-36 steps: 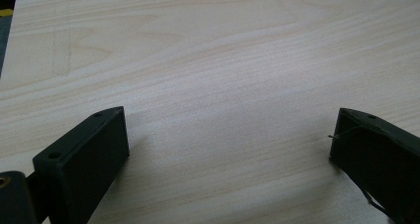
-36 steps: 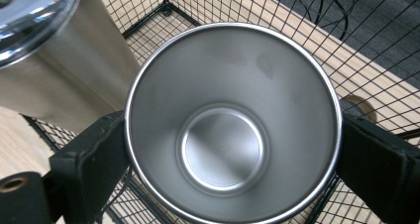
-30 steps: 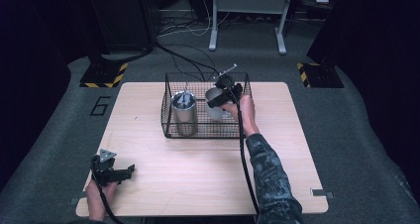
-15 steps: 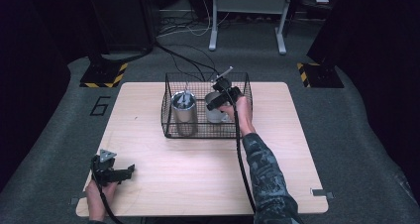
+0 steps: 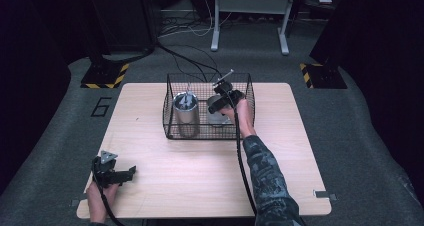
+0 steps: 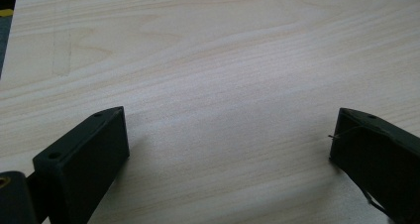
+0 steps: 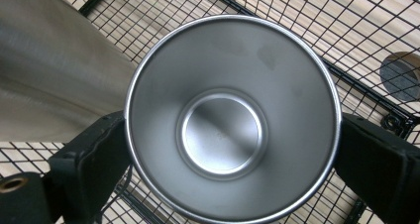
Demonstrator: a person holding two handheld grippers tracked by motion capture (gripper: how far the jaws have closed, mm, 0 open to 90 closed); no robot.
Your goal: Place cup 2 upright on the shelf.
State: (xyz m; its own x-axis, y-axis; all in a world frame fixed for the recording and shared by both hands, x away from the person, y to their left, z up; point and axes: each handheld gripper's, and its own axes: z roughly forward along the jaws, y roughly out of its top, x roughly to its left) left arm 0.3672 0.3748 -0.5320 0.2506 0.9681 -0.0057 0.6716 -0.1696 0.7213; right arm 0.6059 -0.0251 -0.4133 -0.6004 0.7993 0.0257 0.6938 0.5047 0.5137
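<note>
Near the front left corner of the desk the left gripper rests low over bare wood, its jaws spread wide with nothing between them; farther back, toward the rear edge, the wire basket holds a tall steel canister on its left side and a steel cup on its right; the right gripper reaches down into the basket and its jaws sit closed against opposite sides of the cup's rim. Smooth, tapered metal could slip from the flat pads if lifted fast, or the cup could knock the canister just beside it or catch the basket wall; it is plain brushed steel, round, empty, open end toward the camera.
</note>
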